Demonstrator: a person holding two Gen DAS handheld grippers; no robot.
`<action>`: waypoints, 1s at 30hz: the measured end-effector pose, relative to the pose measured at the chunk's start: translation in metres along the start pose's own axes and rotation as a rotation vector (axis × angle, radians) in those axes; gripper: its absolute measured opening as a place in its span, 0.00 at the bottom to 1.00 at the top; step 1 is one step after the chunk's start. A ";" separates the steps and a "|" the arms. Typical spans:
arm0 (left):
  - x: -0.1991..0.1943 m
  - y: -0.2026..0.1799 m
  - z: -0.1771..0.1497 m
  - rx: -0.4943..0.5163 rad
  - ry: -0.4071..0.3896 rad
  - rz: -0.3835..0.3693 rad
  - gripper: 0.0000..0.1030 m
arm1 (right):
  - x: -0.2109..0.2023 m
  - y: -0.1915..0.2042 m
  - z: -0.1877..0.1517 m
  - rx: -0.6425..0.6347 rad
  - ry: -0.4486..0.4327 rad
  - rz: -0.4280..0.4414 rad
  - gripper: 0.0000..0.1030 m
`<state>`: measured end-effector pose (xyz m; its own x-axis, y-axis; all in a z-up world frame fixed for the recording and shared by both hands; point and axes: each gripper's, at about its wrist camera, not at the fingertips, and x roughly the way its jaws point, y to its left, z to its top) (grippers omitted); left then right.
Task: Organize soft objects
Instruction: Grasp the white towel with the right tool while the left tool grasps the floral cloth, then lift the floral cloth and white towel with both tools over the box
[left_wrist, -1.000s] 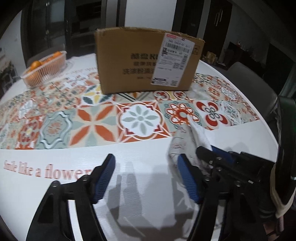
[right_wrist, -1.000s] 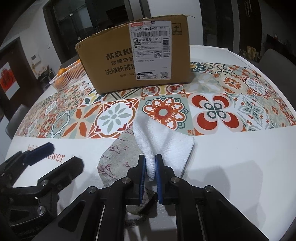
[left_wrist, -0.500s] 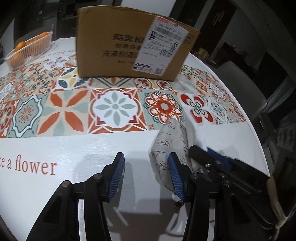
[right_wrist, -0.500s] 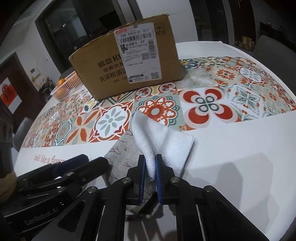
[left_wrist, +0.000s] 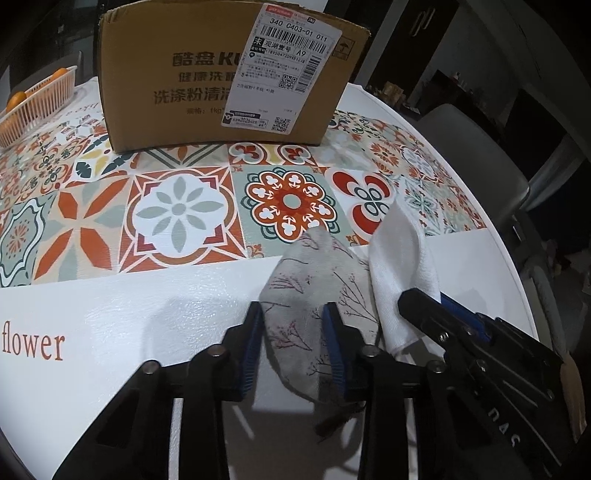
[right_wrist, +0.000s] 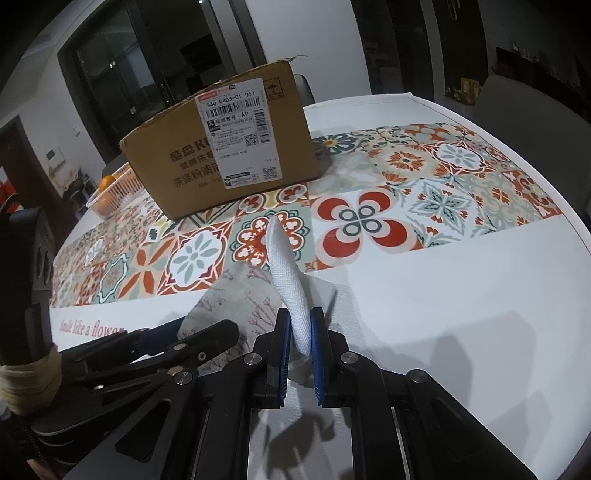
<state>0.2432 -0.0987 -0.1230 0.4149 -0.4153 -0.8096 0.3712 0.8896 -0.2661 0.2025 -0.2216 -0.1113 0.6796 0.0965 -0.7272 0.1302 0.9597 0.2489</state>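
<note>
A grey cloth printed with branches (left_wrist: 306, 291) lies on the white table, with a white towel (left_wrist: 402, 254) on its right side. My left gripper (left_wrist: 293, 343) has its blue pads on either side of the grey cloth's near fold, closed in on it. My right gripper (right_wrist: 298, 341) is shut on the white towel (right_wrist: 290, 280) and holds its near edge up, so the towel stands as a narrow ridge. The grey cloth also shows in the right wrist view (right_wrist: 236, 295), left of the towel. The right gripper body (left_wrist: 480, 347) sits just right of the left one.
A brown cardboard box (left_wrist: 229, 74) with a shipping label stands at the back on the patterned tile runner (left_wrist: 177, 210). A plastic basket of oranges (left_wrist: 33, 99) sits at the far left. The table edge (left_wrist: 513, 266) curves away on the right, with a grey chair beyond it.
My left gripper has moved right and forward onto the grey cloth and narrowed its jaws around it. My right gripper has lifted the white towel higher, pulling it into a ridge.
</note>
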 end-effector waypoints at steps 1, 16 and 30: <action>0.000 0.000 0.000 -0.004 -0.006 0.002 0.25 | 0.000 0.000 0.000 -0.002 0.001 -0.003 0.12; -0.039 -0.004 0.003 0.033 -0.176 0.125 0.12 | -0.016 0.008 0.006 -0.015 -0.042 0.012 0.12; -0.090 -0.004 0.013 0.045 -0.327 0.166 0.12 | -0.047 0.026 0.026 -0.040 -0.154 0.030 0.09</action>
<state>0.2153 -0.0677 -0.0425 0.7135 -0.3111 -0.6277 0.3093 0.9438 -0.1162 0.1922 -0.2084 -0.0542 0.7856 0.0867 -0.6127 0.0814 0.9670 0.2413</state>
